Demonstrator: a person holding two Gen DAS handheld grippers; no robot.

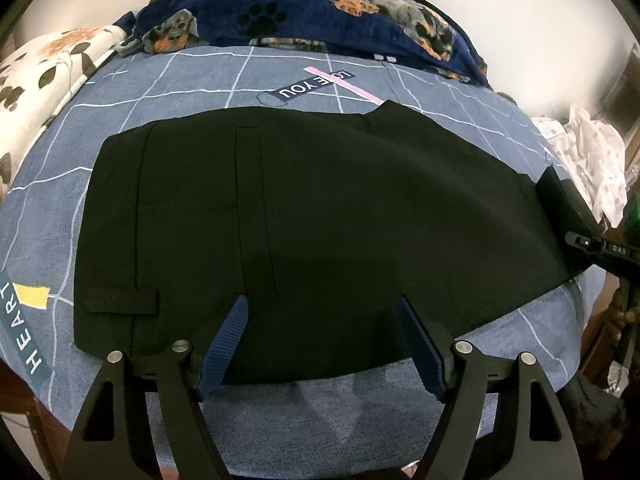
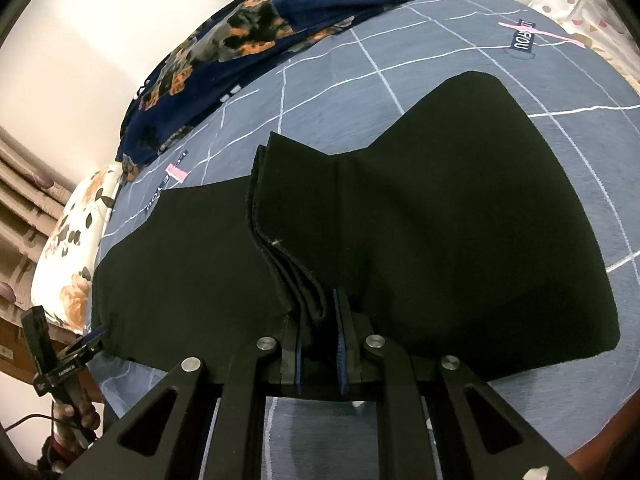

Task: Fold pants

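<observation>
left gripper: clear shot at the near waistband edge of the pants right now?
Probably yes. The left gripper is open right over the near edge of the black pants, nothing between its pads. The right gripper is clamped on the folded-over leg end, well aside.

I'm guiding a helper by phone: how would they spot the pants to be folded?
Look at the bed with the blue-grey grid sheet. The pants lie flat across its middle, in front of the navy dog-print blanket. They are the only plain black item there.
</observation>
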